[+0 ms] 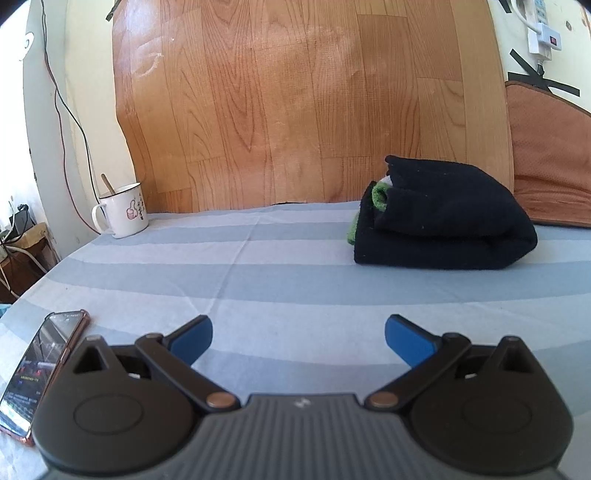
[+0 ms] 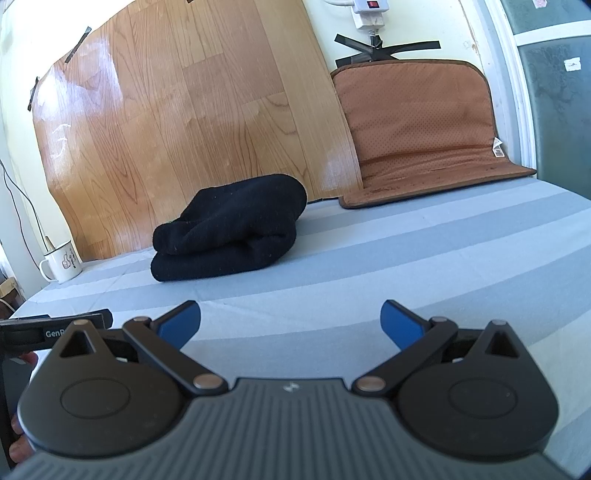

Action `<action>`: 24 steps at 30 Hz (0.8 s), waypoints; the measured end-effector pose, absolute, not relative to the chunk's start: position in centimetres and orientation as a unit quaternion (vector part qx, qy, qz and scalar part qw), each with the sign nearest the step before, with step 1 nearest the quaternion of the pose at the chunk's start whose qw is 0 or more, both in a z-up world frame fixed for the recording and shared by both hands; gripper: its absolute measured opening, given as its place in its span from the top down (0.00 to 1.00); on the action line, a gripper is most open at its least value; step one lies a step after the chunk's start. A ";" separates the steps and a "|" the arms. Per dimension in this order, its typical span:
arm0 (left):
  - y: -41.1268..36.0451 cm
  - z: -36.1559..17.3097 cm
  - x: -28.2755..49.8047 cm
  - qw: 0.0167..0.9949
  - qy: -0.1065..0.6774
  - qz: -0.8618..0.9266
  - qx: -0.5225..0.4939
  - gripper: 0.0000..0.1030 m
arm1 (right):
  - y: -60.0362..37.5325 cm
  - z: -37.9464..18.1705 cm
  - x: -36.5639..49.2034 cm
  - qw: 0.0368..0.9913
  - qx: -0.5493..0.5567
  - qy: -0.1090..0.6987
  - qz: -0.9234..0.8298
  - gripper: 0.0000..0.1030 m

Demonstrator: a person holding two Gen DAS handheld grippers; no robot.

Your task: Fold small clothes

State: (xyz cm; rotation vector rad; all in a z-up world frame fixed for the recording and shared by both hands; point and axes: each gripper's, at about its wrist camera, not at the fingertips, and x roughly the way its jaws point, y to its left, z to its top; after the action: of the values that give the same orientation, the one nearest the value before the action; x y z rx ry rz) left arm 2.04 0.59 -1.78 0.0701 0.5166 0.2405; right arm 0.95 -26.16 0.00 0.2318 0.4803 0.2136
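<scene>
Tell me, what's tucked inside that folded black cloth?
Green fabric with a bit of white peeks from the black cloth at its open end; the rest is covered.

A white enamel mug (image 1: pixel 123 212) with a thumbs-up print and a utensil handle sticking out stands at the far left corner of the striped blue-and-white sheet (image 1: pixel 295 266), against a wood-grain panel (image 1: pixel 295 103) taped to the wall. A phone (image 1: pixel 40 373) in a rose-gold case lies screen-up at the sheet's near left edge. A brown padded cushion (image 2: pixel 421 125) leans on the wall at right, below a white power strip (image 2: pixel 369 11) and crossed black tape (image 2: pixel 384 48).
</scene>
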 end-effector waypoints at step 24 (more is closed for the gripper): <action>0.5 -1.7 2.0 0.958 0.258 0.119 0.035 0.00 | -26.3 0.0 0.9 0.959 0.116 0.235 0.105 0.00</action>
State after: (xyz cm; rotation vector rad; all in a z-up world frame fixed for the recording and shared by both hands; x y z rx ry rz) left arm 2.02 0.50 -1.75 0.0714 0.5230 0.2404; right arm 0.90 -26.26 0.04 0.2362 0.4766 0.2126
